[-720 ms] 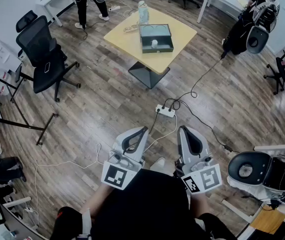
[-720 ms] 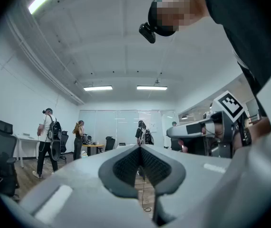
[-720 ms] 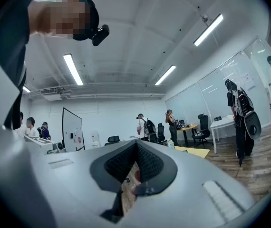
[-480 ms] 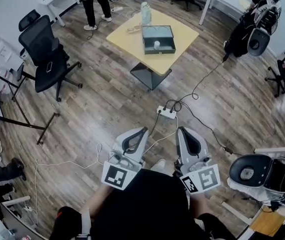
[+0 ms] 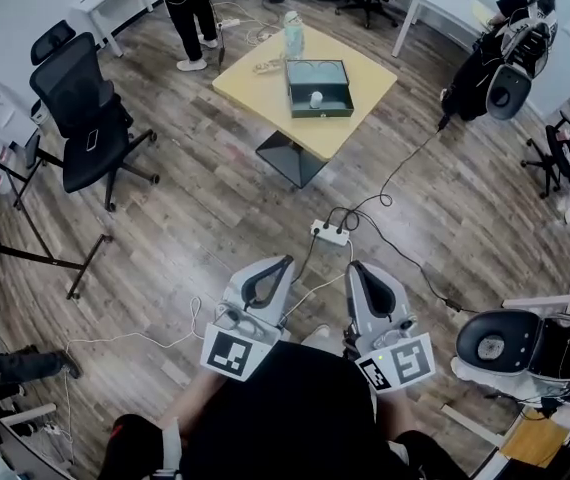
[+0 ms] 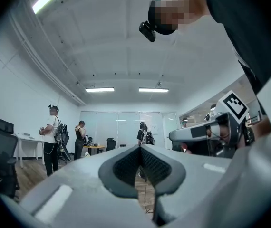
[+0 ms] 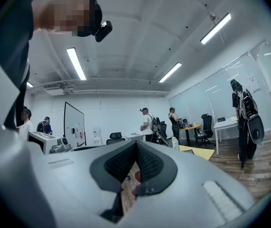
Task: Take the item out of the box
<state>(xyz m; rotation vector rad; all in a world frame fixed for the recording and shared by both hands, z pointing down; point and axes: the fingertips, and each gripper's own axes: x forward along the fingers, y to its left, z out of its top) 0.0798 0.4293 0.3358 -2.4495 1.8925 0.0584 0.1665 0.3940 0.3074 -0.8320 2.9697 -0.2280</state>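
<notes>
**Entry: approach stage, nothing in hand**

- Left claw (image 5: 281,264): we list it as clenched, with the pads pressed together and nothing between them. It is held level, close to the body.
- Right claw (image 5: 357,267): also clenched and empty.
- Box (image 5: 319,86): dark and open-topped. It sits on the yellow counter (image 5: 255,80), well apart from both claws.
- Item (image 5: 316,98): small and white, lying inside the box near its front wall, untouched.

**Risks we note**

- Power strip (image 5: 330,231) and its cables lie on the floor between us and the counter. A foot could catch them on the walk over.
- If either claw reaches the box clenched, we judge it would shove the item instead of taking it.
- The item is small and close to the wall, so a pad may land on the rim, and the box could then slide or lift with it.
- Bottle (image 5: 292,30) stands just beyond the box and could be knocked over by a long reach.
</notes>
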